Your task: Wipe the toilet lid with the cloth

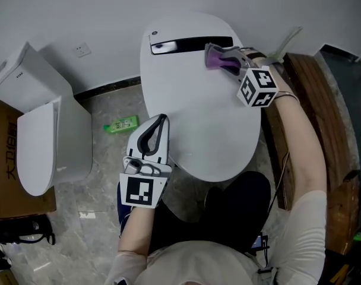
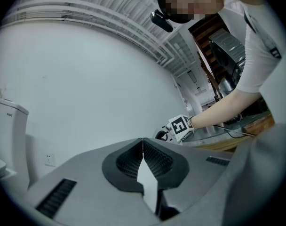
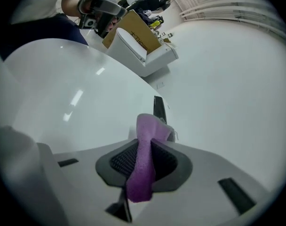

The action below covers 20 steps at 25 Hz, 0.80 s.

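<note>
A white toilet lid [image 1: 198,111] lies closed in the middle of the head view. My right gripper [image 1: 213,57] is shut on a purple cloth [image 1: 218,60] and presses it on the lid's far right part, close to the black hinge strip [image 1: 180,45]. The right gripper view has the purple cloth [image 3: 144,164] clamped between the jaws, with the lid [image 3: 77,98] spreading beyond. My left gripper [image 1: 158,128] is shut and empty, its tips over the lid's near left edge. In the left gripper view the jaws of the left gripper [image 2: 143,147] meet with nothing between.
A second white toilet [image 1: 41,129] stands at the left beside a brown cardboard box [image 1: 5,159]. A green bottle [image 1: 121,124] lies on the grey tiled floor. A dark wooden bench [image 1: 323,135] runs along the right side, under the person's right arm.
</note>
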### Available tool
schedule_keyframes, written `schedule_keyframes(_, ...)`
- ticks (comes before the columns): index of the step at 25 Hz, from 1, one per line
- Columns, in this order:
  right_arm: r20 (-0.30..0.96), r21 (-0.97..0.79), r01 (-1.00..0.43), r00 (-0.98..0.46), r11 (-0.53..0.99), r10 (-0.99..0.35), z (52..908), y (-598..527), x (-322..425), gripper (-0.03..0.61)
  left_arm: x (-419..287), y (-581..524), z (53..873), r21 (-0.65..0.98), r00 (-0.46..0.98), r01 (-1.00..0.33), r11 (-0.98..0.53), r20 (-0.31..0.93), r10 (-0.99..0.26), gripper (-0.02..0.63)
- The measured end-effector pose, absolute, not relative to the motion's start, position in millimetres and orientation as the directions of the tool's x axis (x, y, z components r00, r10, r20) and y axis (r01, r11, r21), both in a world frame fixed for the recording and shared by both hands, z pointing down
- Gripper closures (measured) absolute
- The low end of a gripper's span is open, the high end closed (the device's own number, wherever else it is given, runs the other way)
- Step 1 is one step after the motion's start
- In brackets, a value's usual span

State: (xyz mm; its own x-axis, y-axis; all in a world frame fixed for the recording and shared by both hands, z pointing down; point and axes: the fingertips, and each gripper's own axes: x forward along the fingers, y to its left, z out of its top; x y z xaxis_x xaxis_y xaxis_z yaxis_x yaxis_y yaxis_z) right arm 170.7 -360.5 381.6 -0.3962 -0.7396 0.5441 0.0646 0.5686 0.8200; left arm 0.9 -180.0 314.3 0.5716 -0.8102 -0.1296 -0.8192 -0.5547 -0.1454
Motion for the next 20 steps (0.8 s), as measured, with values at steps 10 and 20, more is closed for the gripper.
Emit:
schedule_keyframes(10,0.572,0.794,0.039,-0.384,0.606,-0.725,410,-409,163,0.495,-12,-186,329,-0.154,0.538,-0.839,-0.522,-0.093,-0.838,0.598)
schedule_keyframes(20,0.698,0.65,0.017,-0.409,0.76,-0.588,422,-355,159,0.496,-10,-181,325,-0.129,0.561,-0.827,-0.547,-0.118,-0.82,0.598)
